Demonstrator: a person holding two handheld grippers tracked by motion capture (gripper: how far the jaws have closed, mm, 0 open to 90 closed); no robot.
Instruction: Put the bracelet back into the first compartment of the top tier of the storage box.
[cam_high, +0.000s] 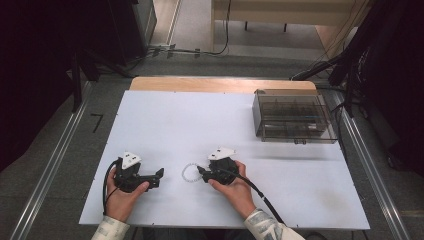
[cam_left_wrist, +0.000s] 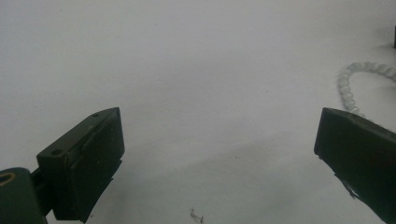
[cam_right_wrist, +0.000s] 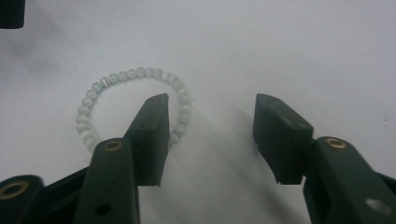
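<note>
A bracelet (cam_high: 188, 172) of pale translucent beads lies flat on the white table (cam_high: 200, 125), near the front middle. My right gripper (cam_high: 199, 171) points left at it and is open. In the right gripper view one jaw tip of that gripper (cam_right_wrist: 210, 105) sits over the near side of the bracelet (cam_right_wrist: 116, 77), inside the loop, and the other jaw stands outside it. My left gripper (cam_high: 161, 174) rests to the left, pointing right, open and holding nothing. In the left gripper view the gripper's (cam_left_wrist: 219, 126) jaws are spread wide, with the bracelet (cam_left_wrist: 348, 84) at the right.
A clear smoky plastic box (cam_high: 292, 117) with dividers stands at the back right of the table. A wooden strip (cam_high: 220, 84) borders the table's far edge. Metal rails run along both sides on the floor.
</note>
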